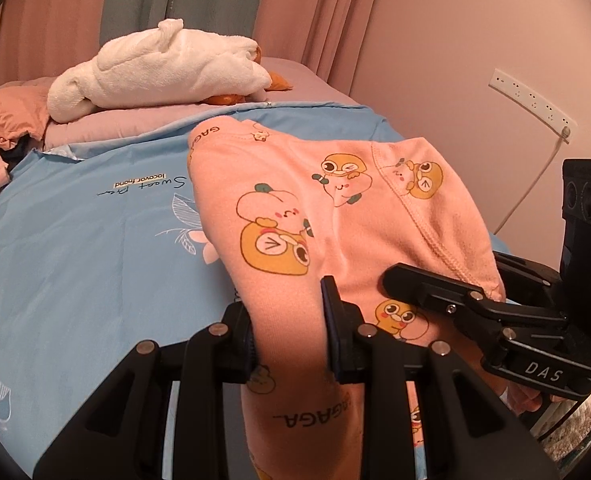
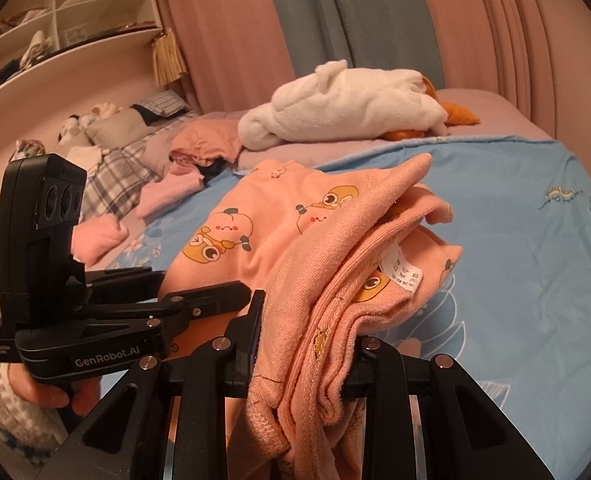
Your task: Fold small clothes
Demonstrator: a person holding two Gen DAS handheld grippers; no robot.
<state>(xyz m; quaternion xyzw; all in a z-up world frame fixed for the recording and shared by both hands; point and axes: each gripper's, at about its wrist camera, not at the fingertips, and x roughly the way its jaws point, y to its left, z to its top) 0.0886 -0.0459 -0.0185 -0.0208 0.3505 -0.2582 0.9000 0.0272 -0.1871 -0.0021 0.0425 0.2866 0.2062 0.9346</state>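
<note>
A small pink garment (image 1: pixel 335 216) printed with yellow cartoon ducks and peaches is lifted above the blue bedsheet (image 1: pixel 95 240). My left gripper (image 1: pixel 289 332) is shut on a fold of it, with cloth hanging below the fingers. My right gripper (image 2: pixel 307 344) is shut on a bunched edge of the same garment (image 2: pixel 255 232), near its white care label (image 2: pixel 401 270). The right gripper also shows in the left wrist view (image 1: pixel 435 292), close on the right. The left gripper shows in the right wrist view (image 2: pixel 199 300), close on the left.
A white plush toy (image 1: pixel 163 68) with orange feet lies on the mauve quilt behind. Pink clothes (image 2: pixel 167 188) and plaid bedding (image 2: pixel 115 176) pile at the bed's left side. A power strip (image 1: pixel 531 100) is on the wall at right. Shelves (image 2: pixel 55 20) stand at left.
</note>
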